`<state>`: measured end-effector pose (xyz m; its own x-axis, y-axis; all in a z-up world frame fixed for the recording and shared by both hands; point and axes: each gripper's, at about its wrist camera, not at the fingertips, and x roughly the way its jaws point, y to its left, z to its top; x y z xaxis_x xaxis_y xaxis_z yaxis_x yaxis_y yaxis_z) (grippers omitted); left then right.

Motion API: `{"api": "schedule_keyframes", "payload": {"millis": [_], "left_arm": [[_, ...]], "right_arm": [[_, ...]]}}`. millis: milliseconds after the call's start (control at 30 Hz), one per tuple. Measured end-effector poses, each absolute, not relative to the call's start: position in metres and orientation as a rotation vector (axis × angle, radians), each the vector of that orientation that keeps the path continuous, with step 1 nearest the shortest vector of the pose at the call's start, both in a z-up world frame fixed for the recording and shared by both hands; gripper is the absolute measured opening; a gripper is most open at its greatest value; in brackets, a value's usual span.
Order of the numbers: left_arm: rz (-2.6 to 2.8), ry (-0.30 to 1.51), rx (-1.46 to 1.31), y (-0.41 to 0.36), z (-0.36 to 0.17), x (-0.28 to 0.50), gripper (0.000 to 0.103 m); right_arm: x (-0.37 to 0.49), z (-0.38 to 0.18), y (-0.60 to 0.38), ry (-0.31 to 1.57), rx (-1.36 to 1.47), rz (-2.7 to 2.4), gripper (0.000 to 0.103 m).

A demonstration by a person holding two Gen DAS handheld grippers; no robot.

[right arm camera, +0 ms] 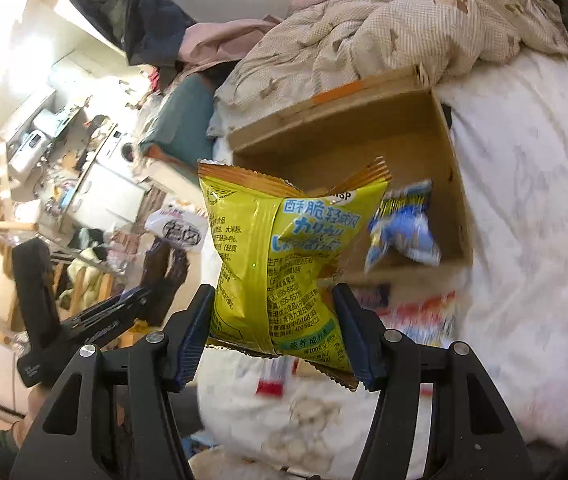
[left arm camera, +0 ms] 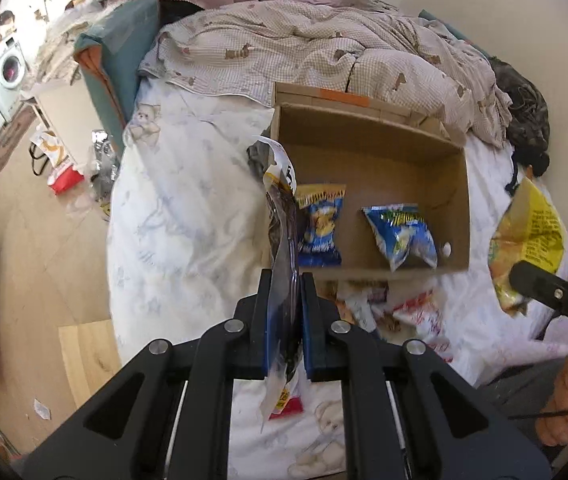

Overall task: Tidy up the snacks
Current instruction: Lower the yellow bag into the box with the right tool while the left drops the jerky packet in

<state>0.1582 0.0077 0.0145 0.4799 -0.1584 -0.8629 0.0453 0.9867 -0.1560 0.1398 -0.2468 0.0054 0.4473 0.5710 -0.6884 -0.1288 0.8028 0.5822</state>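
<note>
While both hands hang over the bed, each pair of tongs has its own snack. The left tongs are pressed together on a thin clear-and-dark packet with a white and yellow top, pinched edge-on so it sticks up past the fingertips and hangs out below them too. It sits just at the left wall of the cardboard box, which lies open on the white sheet.

The right tongs are about halfway spread and squeezing a puffy yellow-green snack bag from both sides, printed back facing the camera, held up in the air in front of the box. From the left camera you can see that same yellow bag off to the right of the box, well clear of it.

Inside the box there are two blue bags already: one blue-and-yellow bag near the left wall and another blue bag lying more toward the right. A few more wrappers, red and white, lie blurry on the sheet just in front of the box. A rumpled checked duvet is piled behind it.
</note>
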Motion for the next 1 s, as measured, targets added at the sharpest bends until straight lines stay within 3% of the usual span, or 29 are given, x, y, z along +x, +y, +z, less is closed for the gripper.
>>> {"api": "schedule_keyframes", "payload": {"millis": [267,667,1000], "left_arm": [[-0.16,1.046,-0.088,-0.021,0.009,0.206,0.009],[-0.147,0.917,-0.017,-0.035,-0.024,0.227,0.009],[-0.142,0.98,-0.033,-0.042,-0.05,0.241,0.009]], "right_arm": [[0.2,-0.004,-0.245,1.024,0.463,0.436,0.062],[0.222,-0.072,-0.236,1.149,0.498,0.418,0.062],[0.228,-0.083,-0.23,1.183,0.463,0.429,0.064]]}}
